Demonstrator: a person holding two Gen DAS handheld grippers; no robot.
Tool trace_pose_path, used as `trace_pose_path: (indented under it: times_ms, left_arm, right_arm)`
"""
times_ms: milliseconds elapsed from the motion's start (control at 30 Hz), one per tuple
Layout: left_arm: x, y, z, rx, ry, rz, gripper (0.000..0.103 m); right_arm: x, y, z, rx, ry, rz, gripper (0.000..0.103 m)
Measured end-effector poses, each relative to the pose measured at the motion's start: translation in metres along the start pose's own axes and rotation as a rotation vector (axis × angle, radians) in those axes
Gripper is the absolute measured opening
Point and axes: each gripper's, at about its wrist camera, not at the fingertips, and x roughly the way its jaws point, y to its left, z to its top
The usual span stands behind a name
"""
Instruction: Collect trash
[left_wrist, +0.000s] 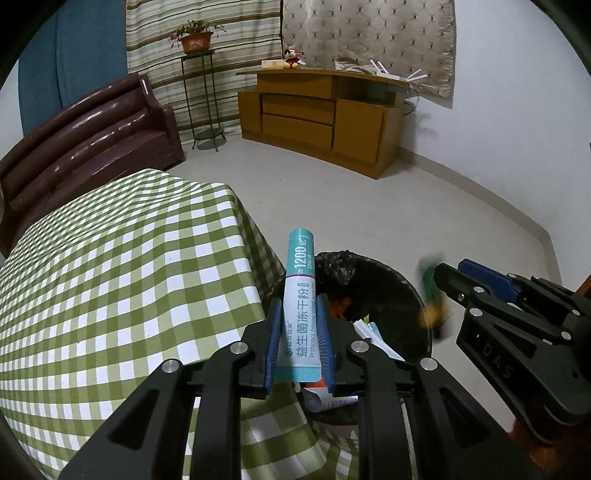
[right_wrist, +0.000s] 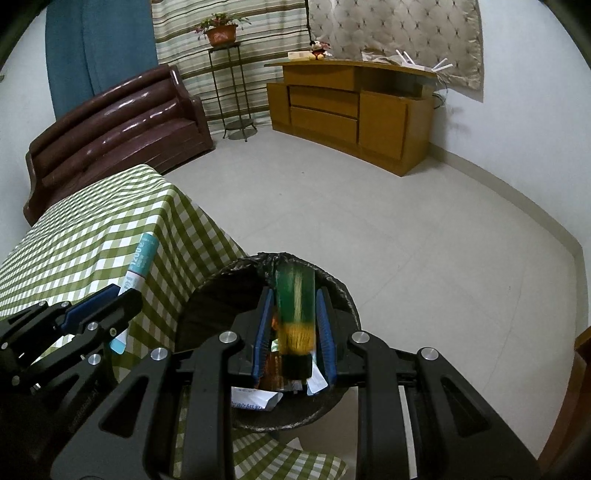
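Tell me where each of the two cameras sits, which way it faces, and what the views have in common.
Left wrist: mounted on the left gripper, looking along its fingers at a held teal sachet beside the trash bin; the right gripper shows at right.
Right wrist: mounted on the right gripper, looking down into the trash bin past a blurred green-and-yellow packet; the left gripper shows at left.
Shared: bin, checked tablecloth, sofa, wooden cabinet.

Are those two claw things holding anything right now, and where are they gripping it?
The left gripper pinches a teal probiotic sachet by its lower half. A blurred green-and-yellow packet sits between the right gripper's pads over the trash bin; whether it's gripped is unclear.
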Motion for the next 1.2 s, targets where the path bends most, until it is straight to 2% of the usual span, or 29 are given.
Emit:
trace_pose_path:
  times_ms: [67, 233, 333, 433, 900, 1200]
  left_arm:
    - [0.002, -0.002, 0.001, -0.004, 0.003, 0.003, 0.021]
    - [0.001, -0.001, 0.001, -0.015, -0.001, 0.007, 0.034]
    - [0.001, -0.001, 0.000, -0.019, -0.004, 0.008, 0.038]
    - [0.000, 0.000, -0.001, -0.022, -0.006, 0.008, 0.043]
    - [-0.002, 0.003, -0.003, -0.031, -0.015, 0.011, 0.051]
    - [-0.009, 0.006, -0.002, -0.044, -0.029, 0.033, 0.058]
  right_arm:
    - [-0.001, -0.002, 0.001, 0.002, 0.001, 0.000, 0.025]
    - [0.000, -0.002, 0.002, 0.010, 0.000, -0.006, 0.027]
    - [-0.001, -0.003, 0.002, 0.017, -0.006, -0.011, 0.036]
    - [-0.002, -0.002, 0.002, 0.017, -0.010, -0.016, 0.036]
    - [-0.005, -0.006, 0.002, 0.025, -0.017, -0.040, 0.042]
    - [-0.016, -0.006, 0.002, 0.023, -0.038, -0.061, 0.052]
